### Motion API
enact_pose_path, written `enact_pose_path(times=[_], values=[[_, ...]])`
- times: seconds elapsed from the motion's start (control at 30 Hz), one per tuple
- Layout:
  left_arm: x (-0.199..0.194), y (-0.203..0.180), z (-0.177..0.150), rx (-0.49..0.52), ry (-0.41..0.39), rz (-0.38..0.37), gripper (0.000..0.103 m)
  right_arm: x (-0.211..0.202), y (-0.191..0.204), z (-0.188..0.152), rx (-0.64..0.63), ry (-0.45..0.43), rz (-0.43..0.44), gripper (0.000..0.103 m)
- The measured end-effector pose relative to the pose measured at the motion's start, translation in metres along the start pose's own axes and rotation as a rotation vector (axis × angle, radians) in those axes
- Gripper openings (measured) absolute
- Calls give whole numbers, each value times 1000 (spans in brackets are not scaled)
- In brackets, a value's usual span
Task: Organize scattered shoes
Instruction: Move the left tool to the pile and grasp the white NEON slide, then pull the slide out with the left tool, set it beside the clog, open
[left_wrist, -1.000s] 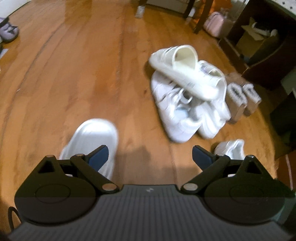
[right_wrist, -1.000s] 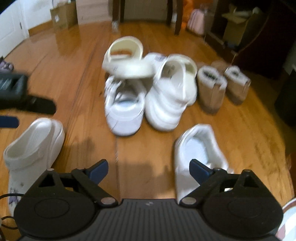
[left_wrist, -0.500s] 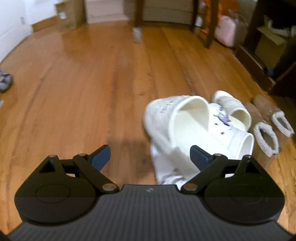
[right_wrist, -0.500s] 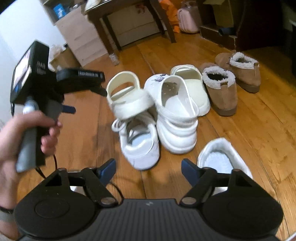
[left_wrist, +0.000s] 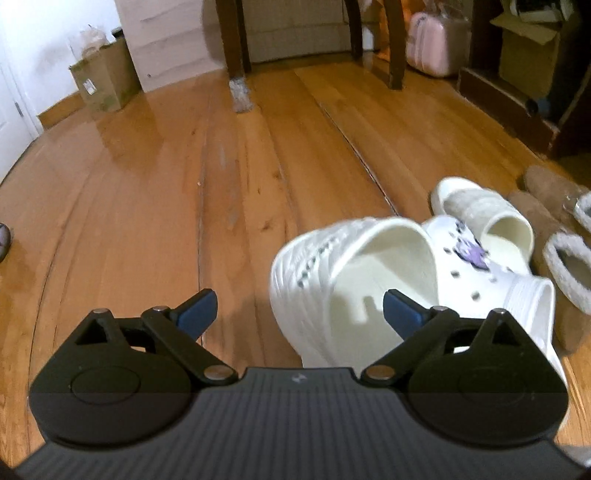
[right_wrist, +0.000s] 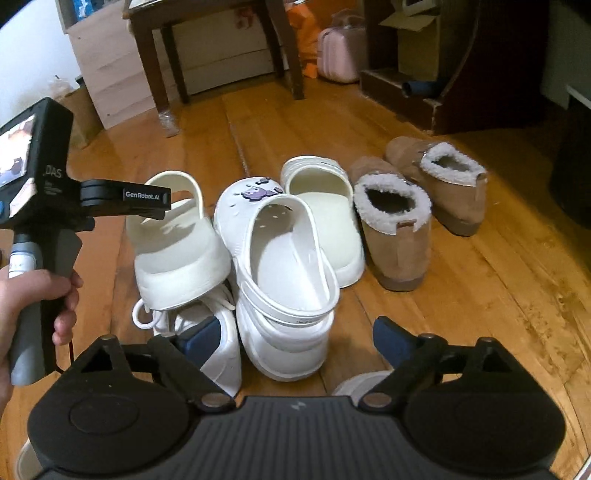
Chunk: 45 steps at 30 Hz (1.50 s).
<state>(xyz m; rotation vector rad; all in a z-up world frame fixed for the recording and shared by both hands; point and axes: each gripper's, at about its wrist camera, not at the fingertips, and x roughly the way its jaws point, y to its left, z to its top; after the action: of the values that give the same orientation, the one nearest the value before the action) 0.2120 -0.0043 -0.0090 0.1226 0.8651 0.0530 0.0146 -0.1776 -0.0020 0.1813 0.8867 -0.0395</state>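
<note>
Landmark: I take the white clog with the purple charm as my reference; it sits on the wooden floor, mid-pile.
Shoe count: I count seven in my right view – one charm clog, two cream slides, one white laced sneaker, two tan fleece-lined boots, plus a white shoe edge under my right tong.
Cream slides: one slide is tilted on the sneaker, touching the clog's left side; the other slide lies flat, touching its right.
Sneaker: white sneaker lies under the tilted slide, left of the clog.
Boots: the near boot and far boot stand side by side, right of the clog.
Writing: "GenRobot.AI" on the left tool's arm, "DAS" on its body; small print below is unreadable.
Left gripper: jaws wide, holding nothing, the tilted slide's sole just ahead.
Right gripper: jaws wide, holding nothing, the clog's heel between its fingers.
Hand: my left hand grips the handle, left of the pile.
</note>
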Motion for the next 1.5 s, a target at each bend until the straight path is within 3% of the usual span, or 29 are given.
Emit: enact_pose_path(times=[0.1,0.13,0.17,0.23,0.47,0.73,0.83,1.03,1.27,1.4,1.5], values=[[8,1,-3,-24,-11,7,96,-10,0,-10,6,12,15,91],[9,1,-5,-30,-27,5,83,-15,0,-13,8,11,17,94],[10,1,-7,-35,-40,4,49,-18,1,-15,8,13,24,95],[14,3,-9,-52,-22,5,16,-23,2,-19,6,16,39,95],[11,20,-18,-126,1,-40,13,-23,-2,-26,45,63,79,95],[-37,56,-44,-221,-34,-116,13,-22,-10,-36,97,115,94,95],[-56,67,-59,-233,-45,-123,13,-26,-18,-45,155,156,161,95],[-97,76,-84,-258,-59,-164,13,-43,-15,-88,181,325,337,95],[-116,75,-111,-290,-20,-197,13,-74,-14,-132,152,385,362,94],[-139,76,-154,-411,23,-180,13,-92,-14,-155,124,415,372,94],[-149,66,-179,-363,50,-150,14,-106,-14,-173,102,437,380,91]])
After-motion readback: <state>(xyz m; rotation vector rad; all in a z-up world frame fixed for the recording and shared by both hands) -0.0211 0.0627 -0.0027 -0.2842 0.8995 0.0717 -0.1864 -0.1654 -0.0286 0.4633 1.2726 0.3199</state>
